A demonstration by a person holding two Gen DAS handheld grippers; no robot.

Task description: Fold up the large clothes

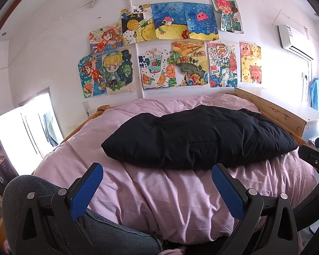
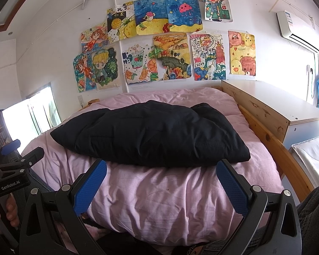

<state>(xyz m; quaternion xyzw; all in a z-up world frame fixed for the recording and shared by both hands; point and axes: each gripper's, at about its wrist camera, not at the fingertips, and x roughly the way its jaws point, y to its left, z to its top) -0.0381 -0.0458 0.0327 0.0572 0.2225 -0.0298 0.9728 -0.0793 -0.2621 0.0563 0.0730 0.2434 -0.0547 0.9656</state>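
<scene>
The black padded garment (image 1: 200,137) is lying across the middle of both frames as a puffy, already bundled oblong on the pink duvet (image 1: 170,193) of the bed, apart from both tools. The left gripper (image 1: 157,188) is hovering at the bottom of its frame with jaws spread wide and holding nothing; the right gripper (image 2: 161,183) is doing the same at the bottom of its own frame, short of the garment's near edge. Judging from here, the risk is lying in the bulk: slick, thick padding may be springing back open or slipping out of a shallow pinch, and a low grab could be catching the duvet along with the garment.
</scene>
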